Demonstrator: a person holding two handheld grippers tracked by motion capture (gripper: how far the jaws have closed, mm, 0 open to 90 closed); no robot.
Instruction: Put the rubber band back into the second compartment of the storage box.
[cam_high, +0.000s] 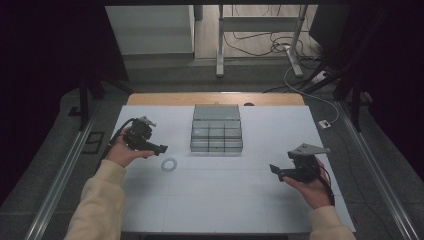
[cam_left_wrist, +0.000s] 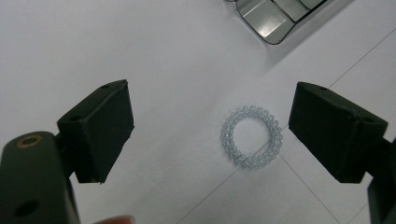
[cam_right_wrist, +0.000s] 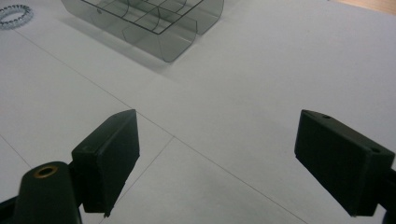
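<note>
Left gripper view: left claw (cam_left_wrist: 210, 135) spread wide, empty, above a coiled hair tie (cam_left_wrist: 251, 136); right claw (cam_right_wrist: 217, 163) wide, empty.

Cream long sleeves (cam_high: 97, 200) cover both forearms. Each hand carries a black gripper: the left gripper (cam_high: 159, 148) trails a black cable from its 9 o'clock side, the right gripper (cam_high: 274, 170) bears a grey three-cornered plate (cam_high: 307, 149) at 12 o'clock. Jaws are blocky matte-black pads with small screw holes; a brass-ringed hole (cam_left_wrist: 29, 140) sits at 8 o'clock

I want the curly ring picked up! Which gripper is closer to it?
The left gripper: the clear coiled ring lies just below its open jaws. The right gripper hovers far across the table.
</note>
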